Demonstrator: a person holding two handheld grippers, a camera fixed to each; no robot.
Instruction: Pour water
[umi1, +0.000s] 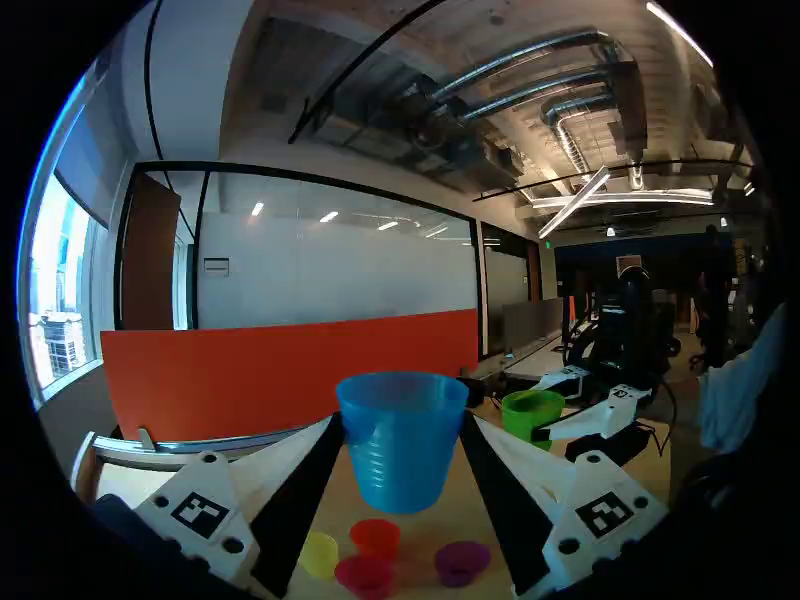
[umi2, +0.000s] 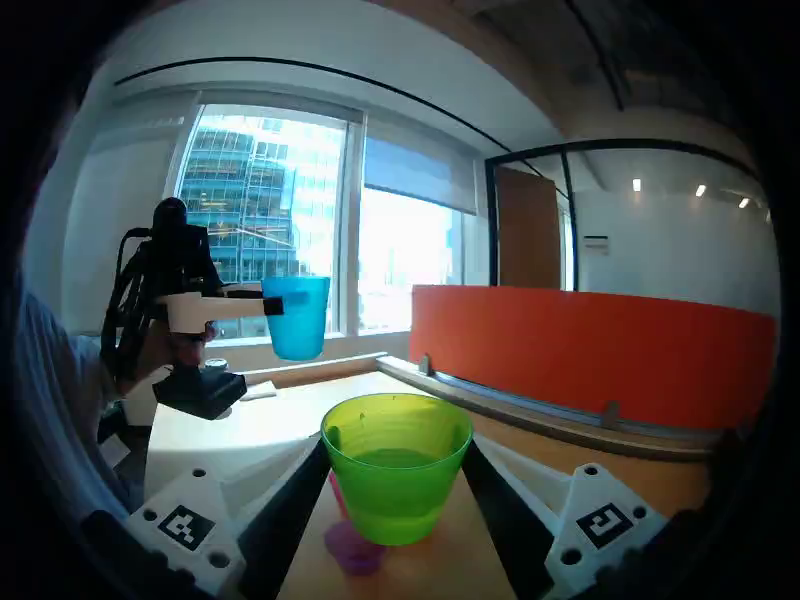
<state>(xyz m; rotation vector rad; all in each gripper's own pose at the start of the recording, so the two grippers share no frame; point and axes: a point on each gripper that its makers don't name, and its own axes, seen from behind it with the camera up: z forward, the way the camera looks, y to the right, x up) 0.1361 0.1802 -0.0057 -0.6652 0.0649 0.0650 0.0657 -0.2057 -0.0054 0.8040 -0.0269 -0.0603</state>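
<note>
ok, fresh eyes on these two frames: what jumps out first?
Two bright cups held upright in the air: the blue cup pinched in the left gripper, the green cup in the right gripper. Behind them runs a long orange partition, and small coloured cups sit on the wooden table below the blue one.

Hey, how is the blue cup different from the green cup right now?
The blue cup is translucent blue; the green cup is lime green. The blue cup sits clamped in the left tool, the green cup in the right tool. Both are upright, tapered plastic cups, held above the table.
</note>
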